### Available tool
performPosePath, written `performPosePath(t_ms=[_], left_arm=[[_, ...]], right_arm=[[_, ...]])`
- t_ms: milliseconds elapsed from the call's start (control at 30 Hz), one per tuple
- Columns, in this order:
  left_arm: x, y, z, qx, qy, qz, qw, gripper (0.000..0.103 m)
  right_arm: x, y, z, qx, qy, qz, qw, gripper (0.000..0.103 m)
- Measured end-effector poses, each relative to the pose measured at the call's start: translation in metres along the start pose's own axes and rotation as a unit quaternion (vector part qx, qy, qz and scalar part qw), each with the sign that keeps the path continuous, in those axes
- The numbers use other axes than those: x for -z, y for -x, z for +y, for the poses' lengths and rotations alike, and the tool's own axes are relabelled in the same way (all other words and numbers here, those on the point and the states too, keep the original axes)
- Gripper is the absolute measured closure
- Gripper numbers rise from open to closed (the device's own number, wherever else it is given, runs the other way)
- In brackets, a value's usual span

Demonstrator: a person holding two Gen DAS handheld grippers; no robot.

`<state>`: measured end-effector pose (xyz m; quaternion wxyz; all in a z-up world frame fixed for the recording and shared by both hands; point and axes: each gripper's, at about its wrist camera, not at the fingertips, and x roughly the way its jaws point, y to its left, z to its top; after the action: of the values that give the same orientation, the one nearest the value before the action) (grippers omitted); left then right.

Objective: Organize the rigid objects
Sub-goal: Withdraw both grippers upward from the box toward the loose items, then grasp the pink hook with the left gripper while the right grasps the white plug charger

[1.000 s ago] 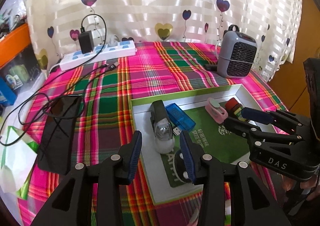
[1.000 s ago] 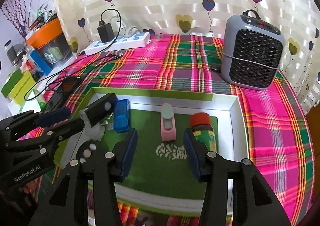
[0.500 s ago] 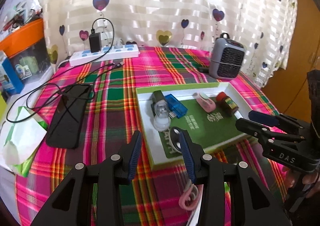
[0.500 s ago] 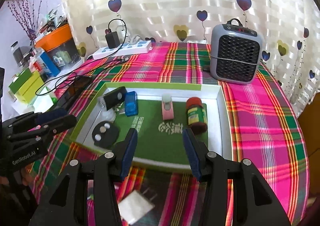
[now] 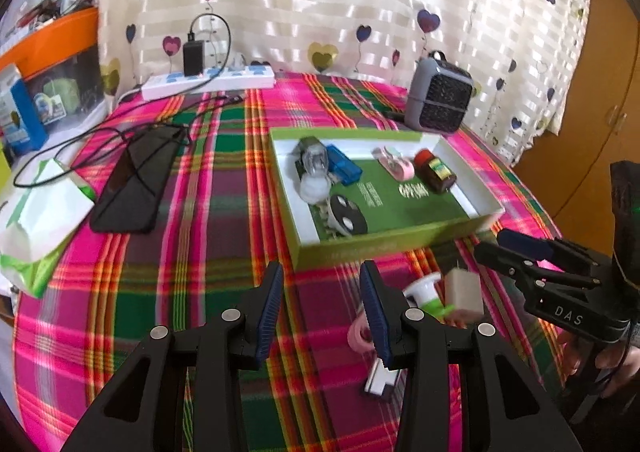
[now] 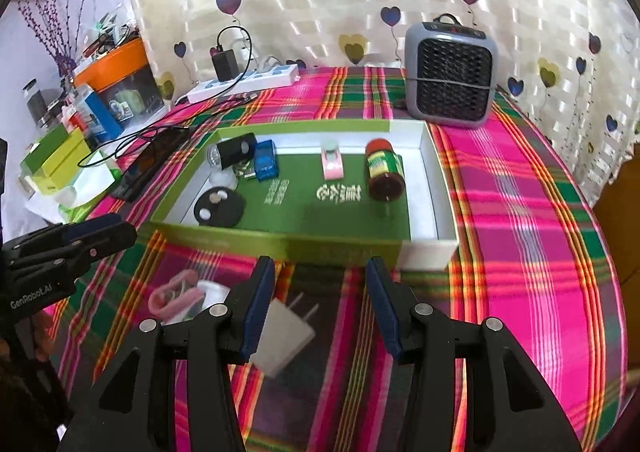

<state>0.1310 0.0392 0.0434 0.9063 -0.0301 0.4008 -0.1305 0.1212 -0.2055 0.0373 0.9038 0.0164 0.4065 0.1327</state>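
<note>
White plug adapter lies just beside your right gripper's left finger, prongs toward the box; both grippers gape empty.

Left tongs gaping above plaid cloth, green tray beyond, right tongs alongside

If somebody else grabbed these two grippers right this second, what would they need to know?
Left gripper: open, empty, above the tablecloth in front of the box.
Right gripper: open, empty, just above the white plug adapter.
In the green box: flashlight, blue USB stick, pink clip, red-capped jar, black oval piece.
Left to do, probably: the adapter, the pink ring-shaped item and a small black-and-white piece lie outside on the cloth.
</note>
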Motion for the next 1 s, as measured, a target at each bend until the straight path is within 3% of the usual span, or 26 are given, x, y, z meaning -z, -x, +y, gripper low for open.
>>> performPosePath(t_ms=[533,833,1000], left_arm=[[0.025,-0.008,-0.004,0.039,-0.006,0.029,0.9988,0.065],[0.026,-0.014,-0.008,0.046,-0.011,0.038,0.9981,0.065],[0.027,-0.016,-0.011,0.051,-0.024,0.041,0.9976,0.065]], right_arm=[[0.020,-0.011,0.008,-0.032,-0.031,0.036,0.998,0.054],[0.020,-0.015,0.015,-0.023,-0.025,0.039,0.999,0.054],[0.021,-0.015,0.016,-0.006,-0.020,0.041,0.999,0.047]])
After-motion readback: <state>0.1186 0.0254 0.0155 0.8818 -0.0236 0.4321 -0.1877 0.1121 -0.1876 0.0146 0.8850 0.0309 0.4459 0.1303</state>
